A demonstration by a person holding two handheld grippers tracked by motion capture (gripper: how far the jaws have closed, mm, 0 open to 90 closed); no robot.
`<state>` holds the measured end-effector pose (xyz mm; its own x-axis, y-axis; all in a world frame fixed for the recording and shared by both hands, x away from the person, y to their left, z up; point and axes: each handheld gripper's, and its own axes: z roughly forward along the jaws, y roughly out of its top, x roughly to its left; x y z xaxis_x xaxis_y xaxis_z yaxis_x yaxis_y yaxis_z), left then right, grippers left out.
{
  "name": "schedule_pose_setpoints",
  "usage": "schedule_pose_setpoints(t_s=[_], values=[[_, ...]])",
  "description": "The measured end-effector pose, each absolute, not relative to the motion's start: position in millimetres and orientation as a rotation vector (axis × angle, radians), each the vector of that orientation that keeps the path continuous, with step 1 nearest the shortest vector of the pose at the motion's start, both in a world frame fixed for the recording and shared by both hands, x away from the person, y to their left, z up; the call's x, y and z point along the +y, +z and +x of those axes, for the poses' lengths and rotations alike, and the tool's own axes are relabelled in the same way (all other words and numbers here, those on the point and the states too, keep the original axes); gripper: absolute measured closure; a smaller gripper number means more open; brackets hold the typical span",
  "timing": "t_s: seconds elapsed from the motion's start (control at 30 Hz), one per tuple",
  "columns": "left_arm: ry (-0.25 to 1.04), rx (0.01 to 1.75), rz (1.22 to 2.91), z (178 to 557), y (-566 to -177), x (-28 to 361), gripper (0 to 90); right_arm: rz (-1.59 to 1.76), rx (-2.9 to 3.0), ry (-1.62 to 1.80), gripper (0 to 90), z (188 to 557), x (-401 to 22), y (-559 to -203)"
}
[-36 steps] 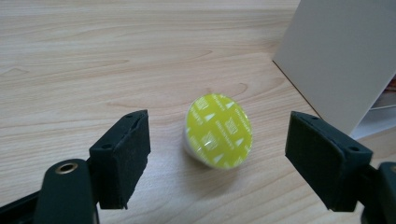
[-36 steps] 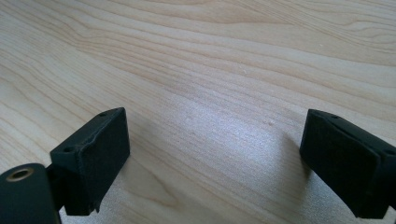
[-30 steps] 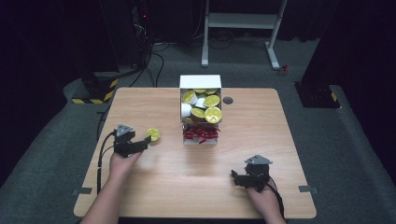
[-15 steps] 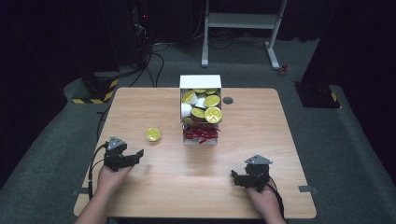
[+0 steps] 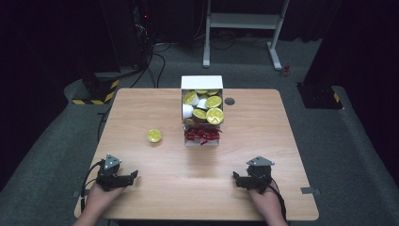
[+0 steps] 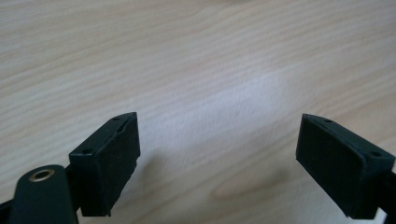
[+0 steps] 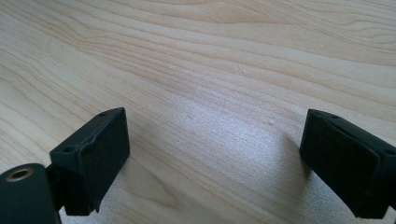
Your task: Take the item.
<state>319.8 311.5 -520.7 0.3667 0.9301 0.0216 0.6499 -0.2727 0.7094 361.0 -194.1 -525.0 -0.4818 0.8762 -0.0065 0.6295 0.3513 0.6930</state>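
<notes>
With both claws resting low at the bottom of the high frame, we have the left claw (image 5: 133,175) released, its jaws just having spread wide over bare wood, and the right claw (image 5: 235,176) likewise released and empty. Our yellow-lidded capsule (image 5: 154,135) lies alone on the worktop (image 5: 263,127), left of centre, well apart from both claws. Round as it is, we judge a careless nudge could roll it away. Beyond stands the white box (image 5: 202,82), heaped with capsules over red shreds; nothing blocks the way.
</notes>
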Motion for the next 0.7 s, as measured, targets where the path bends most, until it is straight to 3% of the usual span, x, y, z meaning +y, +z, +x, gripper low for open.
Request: schedule_pose_setpoints(t_s=[0.13, 0.23, 0.4, 0.7], values=[[0.605, 1.381, 1.988, 306.6, -528.5, 318.9, 13.6, 1.322, 2.243, 0.898, 8.0, 361.0, -194.1, -525.0], [0.687, 1.365, 2.001, 299.2, -528.6, 317.2, 13.3, 1.312, 2.246, 0.898, 7.9, 361.6, -194.1, -525.2], [0.619, 1.402, 1.954, 302.2, -530.2, 321.7, 13.2, 1.311, 2.246, 0.898, 8.3, 361.9, -193.7, -525.1], [0.625, 1.393, 1.968, 302.3, -530.0, 321.4, 14.6, 1.308, 2.236, 0.896, 9.3, 360.8, -193.5, -524.9]])
